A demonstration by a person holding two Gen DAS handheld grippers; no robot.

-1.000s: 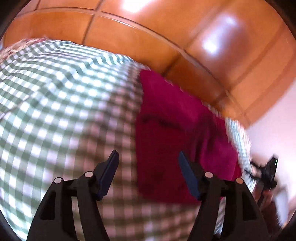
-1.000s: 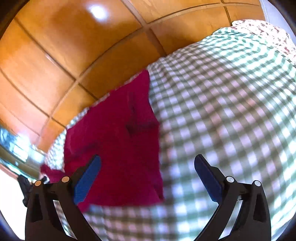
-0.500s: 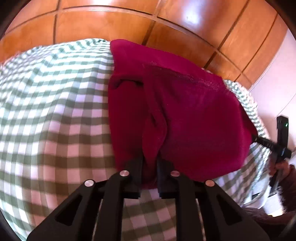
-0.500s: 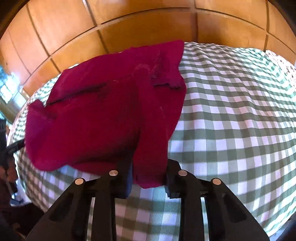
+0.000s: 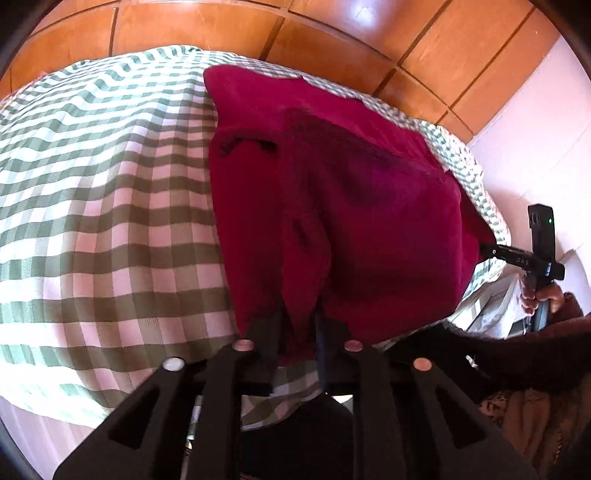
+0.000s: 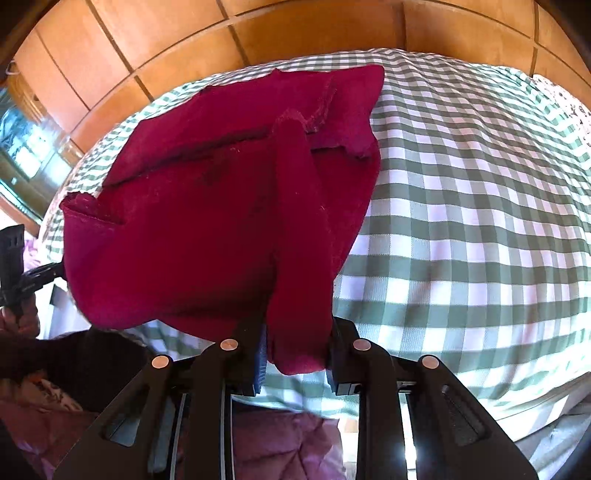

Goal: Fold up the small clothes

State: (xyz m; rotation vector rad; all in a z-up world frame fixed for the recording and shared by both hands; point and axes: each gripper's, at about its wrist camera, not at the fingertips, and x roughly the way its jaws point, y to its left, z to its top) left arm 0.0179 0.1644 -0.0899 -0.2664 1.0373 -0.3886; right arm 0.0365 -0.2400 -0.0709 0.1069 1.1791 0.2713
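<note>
On a green-and-white checked cloth, one crimson garment is laid, partly lifted at its near edge.

Item 1: left gripper. Fingers are drawn together on a bunched fold of the garment's near hem; the fingertips are largely buried in fabric.

Item 2: right gripper. It is likewise clamped on a thick pleat of the garment, which is draped over the gap between the fingers and hides most of the pads.

Item 3: garment, seen from the right wrist. A loose flap and a raw seam are turned up near the far corner; a sleeve-like opening is seen at the left edge.

Item 4: surroundings. Orange-brown wooden panelling is seen behind the checked cloth. A pale pink wall is recorded at the right of the left view. A floral patterned fabric is noted at the far right edge, possibly a pillow, though the fisheye rim leaves it unclear.

Obstruction: the raised garment blocks sight of the checked cloth directly ahead of both grippers.
</note>
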